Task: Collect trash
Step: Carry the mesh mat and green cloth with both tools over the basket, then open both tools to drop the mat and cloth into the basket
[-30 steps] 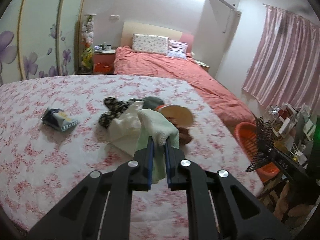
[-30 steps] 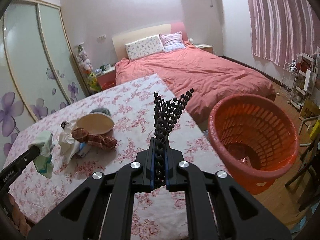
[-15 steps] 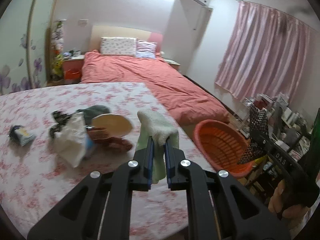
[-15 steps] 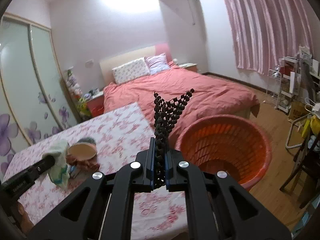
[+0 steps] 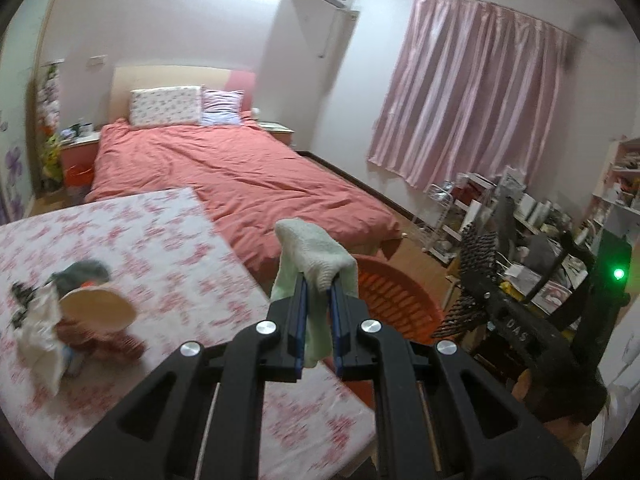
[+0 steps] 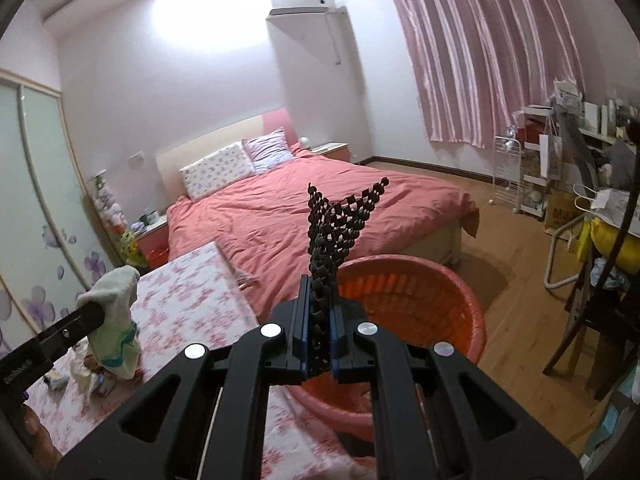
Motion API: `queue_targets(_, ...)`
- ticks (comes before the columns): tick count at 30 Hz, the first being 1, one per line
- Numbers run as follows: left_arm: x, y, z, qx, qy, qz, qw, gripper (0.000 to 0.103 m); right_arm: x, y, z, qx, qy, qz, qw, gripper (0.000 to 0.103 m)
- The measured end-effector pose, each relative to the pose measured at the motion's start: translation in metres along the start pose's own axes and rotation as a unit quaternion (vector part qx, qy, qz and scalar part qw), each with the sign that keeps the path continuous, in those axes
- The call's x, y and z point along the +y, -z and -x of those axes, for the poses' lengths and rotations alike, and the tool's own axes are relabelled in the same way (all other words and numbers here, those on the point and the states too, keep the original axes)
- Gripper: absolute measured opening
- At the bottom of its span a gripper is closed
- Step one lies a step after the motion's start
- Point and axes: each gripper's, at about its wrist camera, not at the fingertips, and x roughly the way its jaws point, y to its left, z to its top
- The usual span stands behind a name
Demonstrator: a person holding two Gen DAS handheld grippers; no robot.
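Both grippers have swung from the floral counter (image 5: 168,248) toward the orange basket (image 6: 448,300); left gripper (image 5: 318,308) clenched on a pale cloth (image 5: 312,252), right gripper (image 6: 319,320) on black mesh (image 6: 340,220), apparently netting.

Both tongs (image 5: 318,296) (image 6: 320,312) nearer orange basket (image 6: 420,300)

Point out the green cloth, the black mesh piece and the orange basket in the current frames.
green cloth (image 5: 316,260): left wrist view, folded top above the jaws.
black mesh piece (image 6: 340,220): right wrist view, centre of the fanned net.
orange basket (image 6: 448,280): right wrist view, far rim.
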Motion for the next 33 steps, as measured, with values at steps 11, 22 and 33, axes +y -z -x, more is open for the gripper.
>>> queue_targets(11,-0.039,-0.005,-0.080,0.041,0.064,-0.022,0.9968,0.011,-0.040,-0.004,-0.029,0.010,-0.007,-0.039,0.999,0.008)
queue_targets(22,-0.053,0.002,-0.139,0.078,0.078,-0.027,0.9935,0.011,-0.054,-0.002,-0.047,0.025,0.003,-0.034,0.999,0.008)
queue_targets(33,-0.043,0.017,-0.177,0.107,0.049,-0.021,0.9928,0.037,-0.071,0.006,-0.075,0.064,0.010,-0.048,0.997,0.033)
